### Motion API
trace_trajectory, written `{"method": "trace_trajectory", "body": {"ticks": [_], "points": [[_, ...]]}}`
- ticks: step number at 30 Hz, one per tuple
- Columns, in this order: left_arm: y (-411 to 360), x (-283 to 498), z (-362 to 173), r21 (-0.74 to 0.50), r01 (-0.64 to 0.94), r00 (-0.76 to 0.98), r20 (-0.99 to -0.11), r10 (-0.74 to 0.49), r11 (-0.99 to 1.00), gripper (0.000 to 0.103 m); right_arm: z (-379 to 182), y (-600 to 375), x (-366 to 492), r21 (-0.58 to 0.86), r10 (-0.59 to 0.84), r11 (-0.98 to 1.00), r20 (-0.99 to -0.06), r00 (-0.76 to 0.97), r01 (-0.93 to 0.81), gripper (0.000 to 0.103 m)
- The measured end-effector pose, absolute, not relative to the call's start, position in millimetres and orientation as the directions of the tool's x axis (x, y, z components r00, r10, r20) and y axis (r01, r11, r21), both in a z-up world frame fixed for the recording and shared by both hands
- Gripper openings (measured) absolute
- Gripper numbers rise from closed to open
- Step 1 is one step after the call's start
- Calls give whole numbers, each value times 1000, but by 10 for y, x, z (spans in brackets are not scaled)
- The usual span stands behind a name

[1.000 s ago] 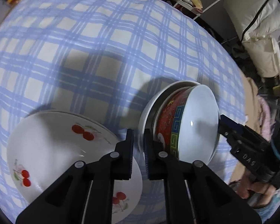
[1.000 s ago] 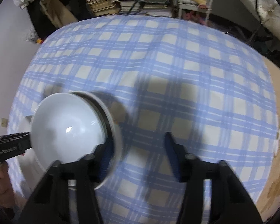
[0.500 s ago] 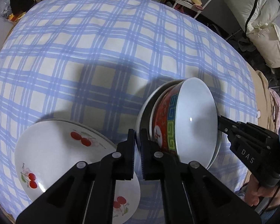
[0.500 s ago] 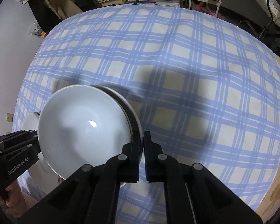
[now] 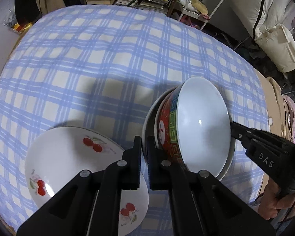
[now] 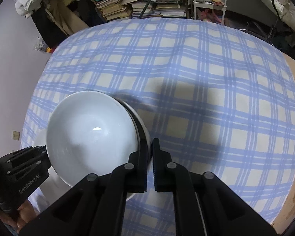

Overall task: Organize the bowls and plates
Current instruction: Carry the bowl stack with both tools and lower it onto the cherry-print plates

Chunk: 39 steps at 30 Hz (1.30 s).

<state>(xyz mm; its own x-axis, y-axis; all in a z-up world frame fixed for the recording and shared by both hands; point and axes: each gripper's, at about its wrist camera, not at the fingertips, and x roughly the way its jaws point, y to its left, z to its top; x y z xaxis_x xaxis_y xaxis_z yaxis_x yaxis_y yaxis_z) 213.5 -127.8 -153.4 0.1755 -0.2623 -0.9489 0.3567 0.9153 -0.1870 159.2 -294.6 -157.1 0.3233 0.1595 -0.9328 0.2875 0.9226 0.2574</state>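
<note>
The bowl (image 5: 200, 125), resting in a plate (image 5: 150, 118), is lifted between both tools. The left hand-held gripper (image 5: 144, 151) pinches the plate's rim at lower centre; the right hand-held gripper (image 6: 151, 153) pinches the opposite rim. The cherry plate (image 5: 68, 157) lies lower left on the worktop (image 5: 108, 49), nearer the left one.

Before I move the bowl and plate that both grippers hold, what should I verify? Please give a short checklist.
1. Left gripper clamped on the rim of the plain white plate: ok.
2. Right gripper clamped on the opposite rim: ok.
3. Red patterned bowl seated inside that plate: ok.
4. Stack held level: cannot tell, the fisheye views distort it.
5. Cherry-printed white plate lying flat on the blue checked tablecloth, nothing on it: ok.
6. Gap between the held stack and the cloth: cannot tell.
</note>
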Motion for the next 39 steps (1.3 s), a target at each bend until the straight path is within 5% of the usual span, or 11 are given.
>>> {"method": "trace_trajectory", "body": {"ticks": [23, 39], "points": [[-382, 1955, -901, -185, 228, 265, -933, -244, 956, 3, -978, -2285, 1570, 313, 206, 928, -882, 423, 200, 9], [493, 1722, -1422, -189, 40, 205, -960, -193, 981, 3, -1418, -1414, 1596, 337, 294, 939, -891, 345, 70, 9]]}}
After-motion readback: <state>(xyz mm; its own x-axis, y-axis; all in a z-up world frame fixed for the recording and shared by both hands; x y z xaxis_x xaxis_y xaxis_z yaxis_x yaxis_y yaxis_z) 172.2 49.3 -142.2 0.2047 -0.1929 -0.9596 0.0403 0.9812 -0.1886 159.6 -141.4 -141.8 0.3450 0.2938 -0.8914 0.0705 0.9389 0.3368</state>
